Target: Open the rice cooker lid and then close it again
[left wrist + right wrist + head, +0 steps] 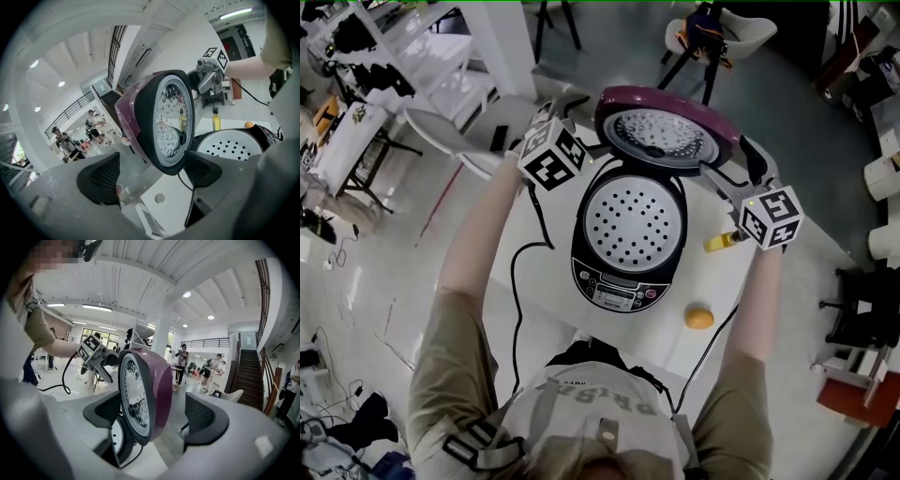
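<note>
The rice cooker stands on the white table with its purple lid swung up and back. A white perforated tray shows in the pot. My left gripper is at the lid's left edge and my right gripper at its right edge. In the left gripper view the lid stands on edge between the wide-apart jaws of the left gripper. The right gripper view shows the lid likewise inside the right gripper, with a gap to the right pad. Both are open.
A small yellow bottle and an orange fruit sit on the table right of the cooker. A black cable runs down the table's left side. A white chair stands beyond the table at left. Several people stand far off.
</note>
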Tool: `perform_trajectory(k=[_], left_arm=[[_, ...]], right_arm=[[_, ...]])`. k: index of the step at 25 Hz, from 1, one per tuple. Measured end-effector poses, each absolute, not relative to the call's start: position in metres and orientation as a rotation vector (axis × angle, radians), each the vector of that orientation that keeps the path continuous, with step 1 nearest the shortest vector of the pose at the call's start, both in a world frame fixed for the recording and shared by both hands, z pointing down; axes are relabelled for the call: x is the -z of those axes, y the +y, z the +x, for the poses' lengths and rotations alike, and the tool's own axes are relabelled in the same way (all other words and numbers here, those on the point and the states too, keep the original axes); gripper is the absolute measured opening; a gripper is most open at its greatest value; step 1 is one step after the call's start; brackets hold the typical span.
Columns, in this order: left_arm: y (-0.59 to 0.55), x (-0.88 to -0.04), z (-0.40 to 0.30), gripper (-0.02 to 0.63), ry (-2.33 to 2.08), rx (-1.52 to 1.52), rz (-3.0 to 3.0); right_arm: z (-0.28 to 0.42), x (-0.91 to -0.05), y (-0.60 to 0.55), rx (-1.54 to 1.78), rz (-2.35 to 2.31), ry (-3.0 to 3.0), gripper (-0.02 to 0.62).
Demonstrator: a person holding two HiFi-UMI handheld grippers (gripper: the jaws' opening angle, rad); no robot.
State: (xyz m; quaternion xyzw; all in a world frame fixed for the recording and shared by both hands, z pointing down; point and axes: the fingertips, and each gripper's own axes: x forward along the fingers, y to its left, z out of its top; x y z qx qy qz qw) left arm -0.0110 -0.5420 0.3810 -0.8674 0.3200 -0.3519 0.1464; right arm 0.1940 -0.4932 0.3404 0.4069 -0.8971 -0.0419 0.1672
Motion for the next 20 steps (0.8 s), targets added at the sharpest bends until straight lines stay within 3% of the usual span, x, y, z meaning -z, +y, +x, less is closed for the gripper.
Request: perform_trajectory(k=[20], left_arm=[[-0.542, -0.373, 0.019, 0.442, 0.821, 1.007, -2.468]], right_arm=[[0.167, -0.342, -0.489, 0.163, 0.969, -2.542, 0.407]])
